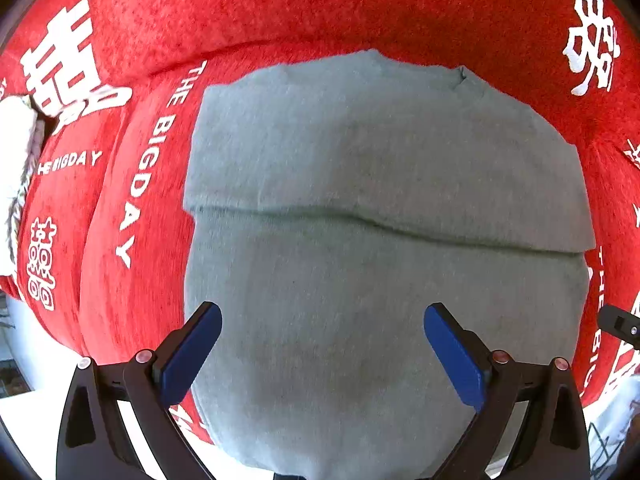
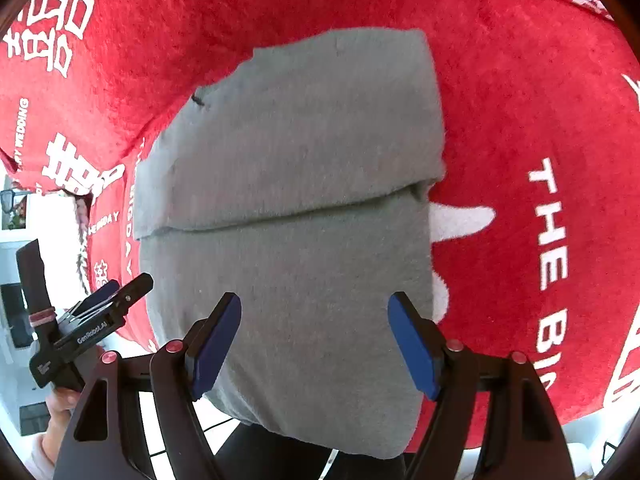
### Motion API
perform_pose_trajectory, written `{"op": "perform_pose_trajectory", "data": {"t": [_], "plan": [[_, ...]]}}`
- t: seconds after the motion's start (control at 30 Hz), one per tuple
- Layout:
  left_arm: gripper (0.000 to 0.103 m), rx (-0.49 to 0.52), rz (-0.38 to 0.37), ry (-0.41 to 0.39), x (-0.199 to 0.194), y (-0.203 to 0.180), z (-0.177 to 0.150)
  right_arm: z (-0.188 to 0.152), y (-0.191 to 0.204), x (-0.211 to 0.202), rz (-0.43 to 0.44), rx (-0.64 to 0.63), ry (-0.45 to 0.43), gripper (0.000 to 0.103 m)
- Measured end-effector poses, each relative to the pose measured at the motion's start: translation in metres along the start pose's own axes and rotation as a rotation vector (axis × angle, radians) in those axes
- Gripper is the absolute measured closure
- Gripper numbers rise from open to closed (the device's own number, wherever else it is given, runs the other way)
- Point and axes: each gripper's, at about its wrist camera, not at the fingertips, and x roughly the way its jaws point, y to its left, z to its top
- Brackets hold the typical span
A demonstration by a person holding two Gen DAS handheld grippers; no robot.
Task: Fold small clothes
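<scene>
A grey folded garment lies on a red blanket, its upper layer ending in a fold edge across the middle. Its near end droops over the front edge of the surface. My left gripper hovers over the garment's near half, blue pads wide apart, open with nothing pinched. In the right wrist view the same garment fills the centre. My right gripper stands open above its near half, pads apart. The left gripper also shows at the garment's left side, with a hand holding it.
The red blanket with white lettering covers the whole surface around the garment. A white fringed cloth lies at its far left edge. Beyond the blanket's near edge is a drop to the light floor.
</scene>
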Motion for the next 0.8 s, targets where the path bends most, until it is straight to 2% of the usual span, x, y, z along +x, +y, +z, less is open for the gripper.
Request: {"op": "perform_pose_trajectory", "data": {"t": [0.2,0.47,0.57,0.7,0.8], "plan": [[0.001,0.001,-0.001,0.029,0.008,0.011,-0.020,-0.013,0.005,0.011,0.013,0.005,0.025,0.024],[0.001,0.016,-0.068,0.031,0.013,0.043,-0.050,-0.043,0.012,0.021,0.066,0.044,0.007,0.024],[0.002,0.001,-0.096,0.020,0.014,0.065,-0.070,-0.064,0.013,0.031,0.073,0.039,0.043,0.024],[0.002,-0.005,-0.125,0.080,0.029,0.092,-0.110,-0.105,0.007,0.043,0.104,0.048,0.104,0.024],[0.001,0.002,-0.135,0.124,0.042,0.102,-0.137,-0.135,-0.008,0.054,0.096,0.071,0.163,0.024]]}}
